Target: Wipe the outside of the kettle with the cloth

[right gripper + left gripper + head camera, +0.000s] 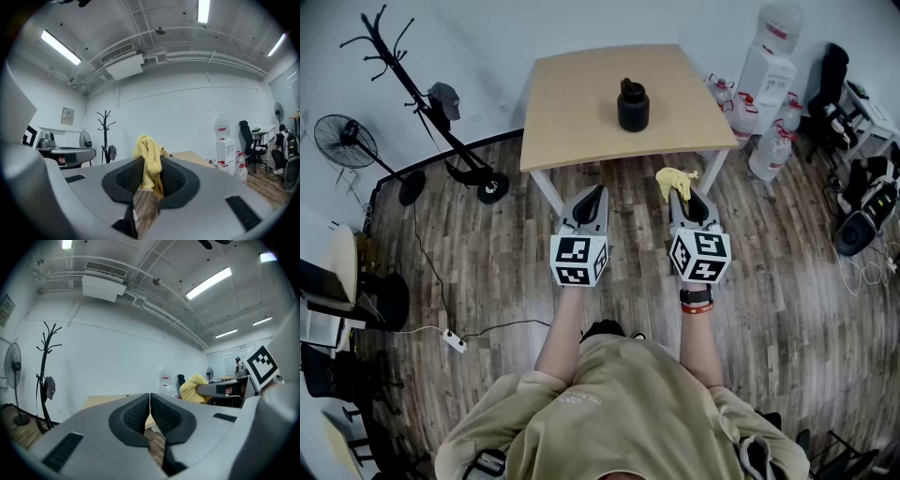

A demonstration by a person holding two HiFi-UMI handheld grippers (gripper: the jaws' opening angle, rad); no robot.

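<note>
Left claw (pixel 596 192) pressed together, empty; kettle (pixel 633 105) at 12 o'clock on the counter (pixel 572 103) (well apart from both claws), so right claw (pixel 684 194), pinching the cloth (pixel 674 179), should step closer and press the cloth flat on the kettle's side.

Kettle (pixel 633 105) spout, perhaps too small
</note>
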